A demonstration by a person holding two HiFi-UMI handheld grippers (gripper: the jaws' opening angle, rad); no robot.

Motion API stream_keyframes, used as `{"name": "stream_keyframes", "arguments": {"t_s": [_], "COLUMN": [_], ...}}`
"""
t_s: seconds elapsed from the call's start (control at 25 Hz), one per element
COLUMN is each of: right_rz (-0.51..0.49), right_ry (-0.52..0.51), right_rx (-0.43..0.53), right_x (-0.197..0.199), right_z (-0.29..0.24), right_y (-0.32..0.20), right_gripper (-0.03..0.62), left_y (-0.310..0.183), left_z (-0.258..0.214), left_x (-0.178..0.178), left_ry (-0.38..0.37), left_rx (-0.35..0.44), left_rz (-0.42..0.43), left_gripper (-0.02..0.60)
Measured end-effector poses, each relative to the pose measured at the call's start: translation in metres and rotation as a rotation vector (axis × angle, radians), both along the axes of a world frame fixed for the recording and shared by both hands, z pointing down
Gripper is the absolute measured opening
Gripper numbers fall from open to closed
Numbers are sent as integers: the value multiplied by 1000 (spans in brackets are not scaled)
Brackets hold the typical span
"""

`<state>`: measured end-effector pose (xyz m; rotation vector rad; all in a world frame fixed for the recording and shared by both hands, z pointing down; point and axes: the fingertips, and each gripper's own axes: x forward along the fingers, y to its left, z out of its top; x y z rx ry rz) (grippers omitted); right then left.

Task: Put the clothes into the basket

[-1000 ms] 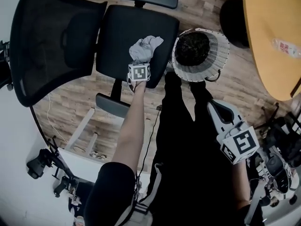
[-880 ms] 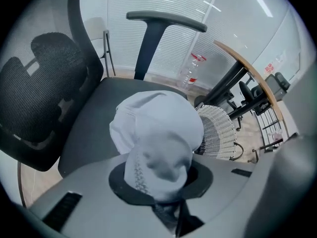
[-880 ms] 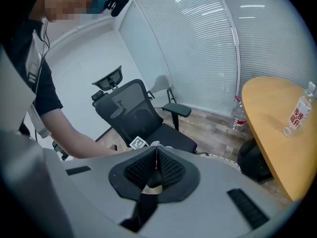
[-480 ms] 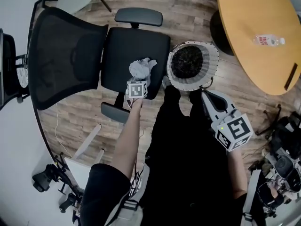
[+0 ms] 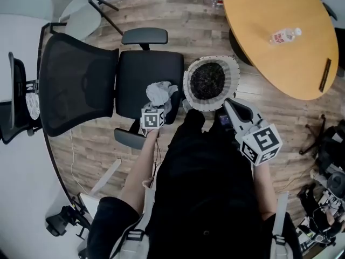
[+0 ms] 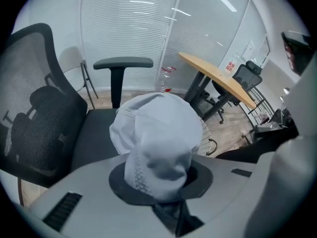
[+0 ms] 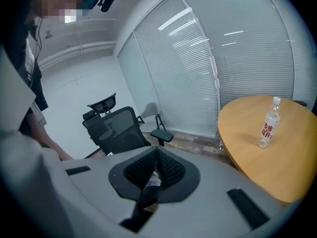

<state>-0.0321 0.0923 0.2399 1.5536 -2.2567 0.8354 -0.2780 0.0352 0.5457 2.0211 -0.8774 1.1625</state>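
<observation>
- The left gripper [image 5: 156, 106] has its jaws clamped on the grey cloth [image 5: 159, 93], which bulges out beyond them in the left gripper view [image 6: 158, 140].
- 1 second ago that cloth sat bunched on the chair [image 5: 141, 75] seat. Now it is raised above the seat's near corner, just beside the basket [image 5: 233, 73].
- The basket stands on the floor between the chair and the round table [image 5: 269, 63], with dark clothing inside.
- The right gripper [image 5: 230, 106], jaws together and holding nothing [image 7: 155, 153], has come up and now points at the basket's near rim.
- A bottle [image 5: 284, 35] on the table shows fully now.
</observation>
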Motion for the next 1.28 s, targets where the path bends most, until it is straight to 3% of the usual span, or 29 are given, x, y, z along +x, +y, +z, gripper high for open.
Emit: {"name": "stream_keyframes", "arguments": {"t_s": [0.28,0.56,0.84,1.08,1.28], "right_rz": [108,147,156,106,69], "right_ry": [-56,-92,-87,-88,-115], "right_rx": [47,67,70,55,13], "right_x": [40,92,139,162,179], "right_z": [-9,-17,-20,-18,-5], "right_y": [8,30,43,53,65], "right_gripper": [17,17,17,17,17], "left_y": [8,15,35,57,73], "left_z": [-50,-86,-88,-77,-61], "left_x": [54,112,146,172,188], "left_ry": [80,161,168,145,142], "left_rx": [51,91,82,56,19], "left_rz": [104,131,101,81,-3], "left_gripper": [97,97,97,97,97]}}
